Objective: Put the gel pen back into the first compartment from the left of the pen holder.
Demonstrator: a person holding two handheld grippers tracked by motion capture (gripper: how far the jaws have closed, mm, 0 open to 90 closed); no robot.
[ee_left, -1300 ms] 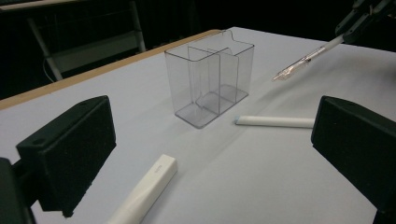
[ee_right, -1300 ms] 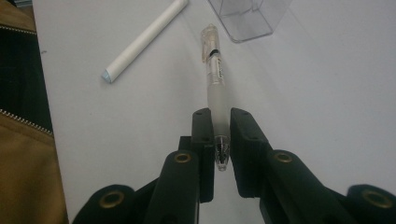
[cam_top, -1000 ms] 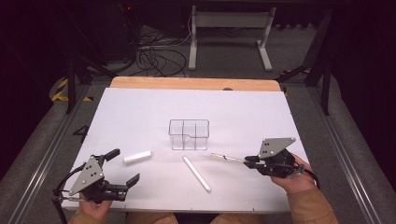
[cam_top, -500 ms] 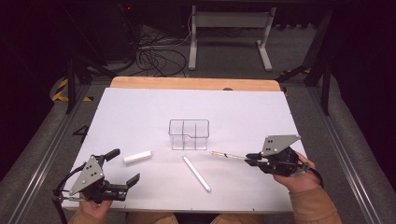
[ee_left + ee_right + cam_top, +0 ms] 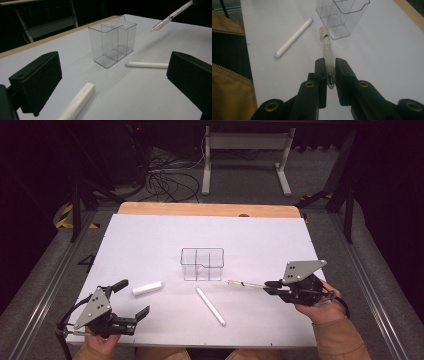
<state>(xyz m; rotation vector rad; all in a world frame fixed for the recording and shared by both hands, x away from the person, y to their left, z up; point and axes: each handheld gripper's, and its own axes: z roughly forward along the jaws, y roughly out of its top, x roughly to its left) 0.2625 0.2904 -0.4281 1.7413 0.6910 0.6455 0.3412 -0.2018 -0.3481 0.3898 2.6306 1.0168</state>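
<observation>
The left gripper [image 5: 134,301] is held wide open near the short white stick [image 5: 147,288], as before. The clear organizer [image 5: 202,264] stands mid-table, the long white pen [image 5: 210,306] before it. The clear pen [image 5: 245,284], clamped in the right gripper [image 5: 270,284], has been lifted slightly rightward, probably for insertion.

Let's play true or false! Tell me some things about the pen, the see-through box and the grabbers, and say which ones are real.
1. The right gripper is clamped on a clear pen. True.
2. The pen is already inside the clear box. False: it is held in the air beside the box, tip towards it.
3. The left gripper holds the short white stick. False: its jaws are open and the stick lies on the table.
4. A long white marker lies on the table in front of the box. True.
5. The box is lying on its side. False: it stands upright.
</observation>
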